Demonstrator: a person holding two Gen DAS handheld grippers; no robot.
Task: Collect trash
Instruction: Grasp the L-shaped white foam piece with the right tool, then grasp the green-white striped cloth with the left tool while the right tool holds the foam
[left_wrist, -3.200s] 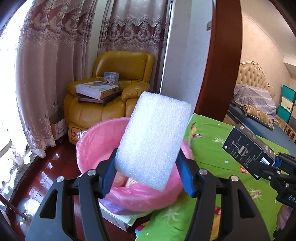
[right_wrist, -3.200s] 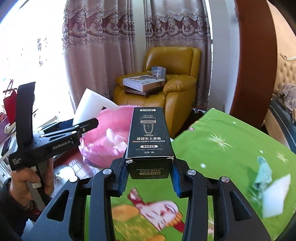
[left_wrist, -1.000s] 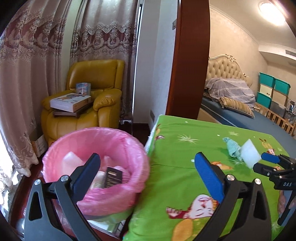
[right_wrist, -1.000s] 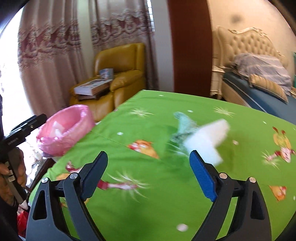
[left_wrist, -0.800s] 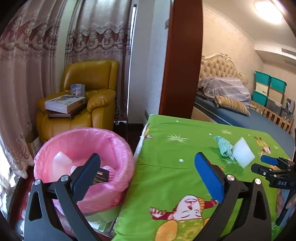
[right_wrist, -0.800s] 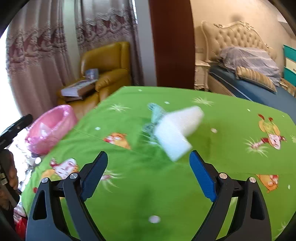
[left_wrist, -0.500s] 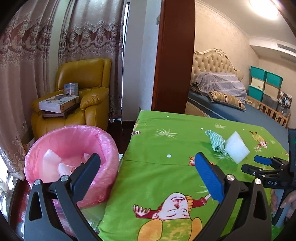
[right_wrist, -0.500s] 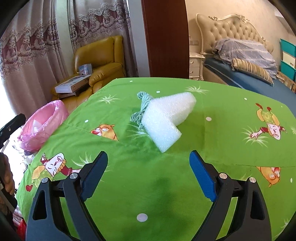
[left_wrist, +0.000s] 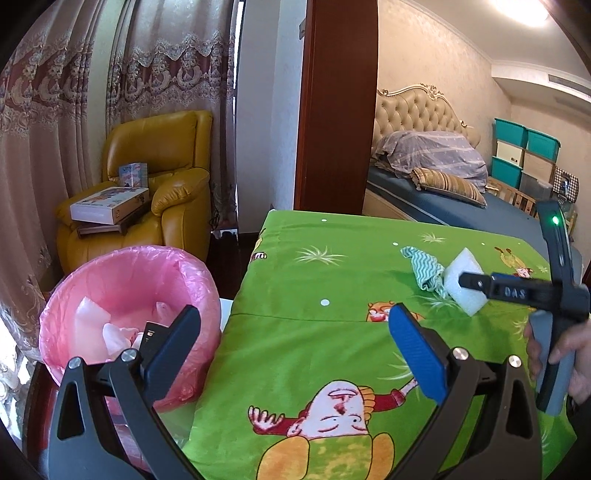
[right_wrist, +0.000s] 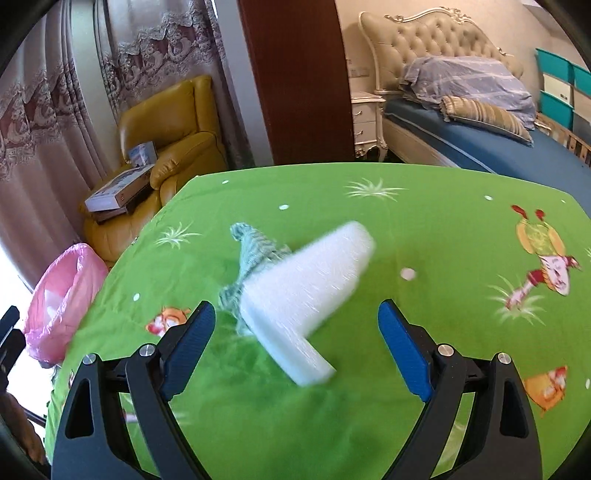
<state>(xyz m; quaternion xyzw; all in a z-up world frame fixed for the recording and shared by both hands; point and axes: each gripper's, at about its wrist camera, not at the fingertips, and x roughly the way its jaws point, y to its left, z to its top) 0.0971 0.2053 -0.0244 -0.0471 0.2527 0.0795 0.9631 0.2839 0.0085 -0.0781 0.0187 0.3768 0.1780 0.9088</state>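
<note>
A white L-shaped foam piece (right_wrist: 306, 291) lies on the green cartoon-print tablecloth (right_wrist: 424, 229), with a teal striped rag (right_wrist: 255, 254) against its left side. My right gripper (right_wrist: 295, 332) hangs open just in front of the foam, its blue pads wide apart and touching nothing. In the left wrist view the same foam (left_wrist: 463, 282) and rag (left_wrist: 424, 267) sit far right, with the right gripper (left_wrist: 469, 282) in front of the foam. My left gripper (left_wrist: 293, 343) is open and empty, between the table's left edge and the pink-lined trash bin (left_wrist: 129, 310), which holds foam and a black box (left_wrist: 149, 334).
A yellow armchair (left_wrist: 159, 192) with a boxed item stands behind the bin, by the curtains. A dark wooden post (left_wrist: 336, 107) rises behind the table. Beyond it are a bed (left_wrist: 443, 184) and teal storage boxes (left_wrist: 524, 155). A person's hand (left_wrist: 565, 358) holds the right gripper's handle.
Both grippers dropped their loads into the bin earlier and stand open. In the last second the right gripper closed in on the foam piece; the left gripper swung right from the bin toward the table.
</note>
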